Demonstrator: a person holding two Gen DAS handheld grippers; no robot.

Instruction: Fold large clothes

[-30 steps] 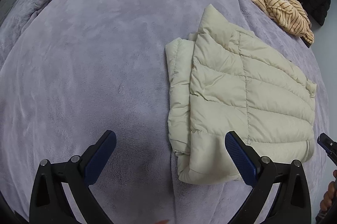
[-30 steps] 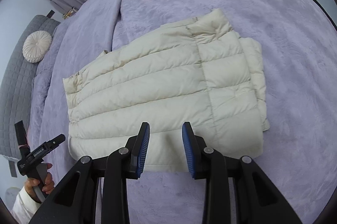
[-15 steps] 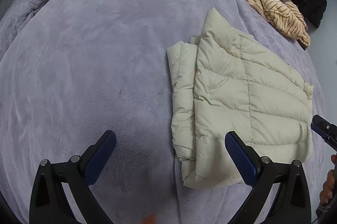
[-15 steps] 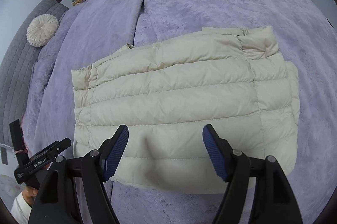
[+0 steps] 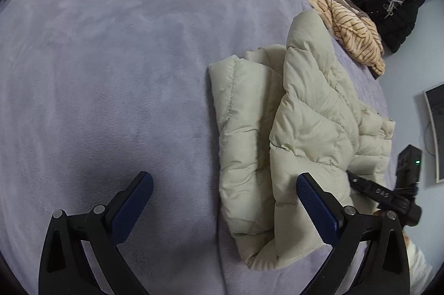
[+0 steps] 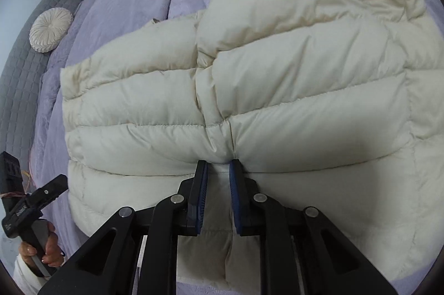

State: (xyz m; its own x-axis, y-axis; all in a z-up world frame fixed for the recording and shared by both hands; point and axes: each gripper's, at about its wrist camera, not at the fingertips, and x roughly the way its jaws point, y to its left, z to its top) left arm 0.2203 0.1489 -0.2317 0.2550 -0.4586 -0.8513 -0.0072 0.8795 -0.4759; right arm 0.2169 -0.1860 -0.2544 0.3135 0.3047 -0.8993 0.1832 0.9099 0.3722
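Observation:
A cream quilted puffer jacket (image 5: 310, 111) lies folded on the lilac bedspread (image 5: 111, 59). In the right wrist view the jacket (image 6: 277, 73) fills the frame. My right gripper (image 6: 217, 170) is closing, and a pinch of the jacket's near edge is bunched between its blue pads (image 6: 236, 192). Seen from the left wrist, the right gripper (image 5: 383, 195) digs into the jacket's right side. My left gripper (image 5: 222, 181) stands wide open above the bedspread, its right finger over the jacket's near corner, nothing between the pads. A hand holds the left gripper (image 6: 36, 200) at the lower left.
A tan striped garment (image 5: 347, 25) and a black garment (image 5: 394, 12) lie at the bed's far right. A round cream cushion (image 6: 51, 30) rests against the grey quilted headboard (image 6: 16, 89). Wide bare bedspread lies left of the jacket.
The right gripper dropped onto the jacket, opened wide, then closed on its near edge, puckering the fabric. The left gripper moved closer to the jacket's near corner and tilted down.

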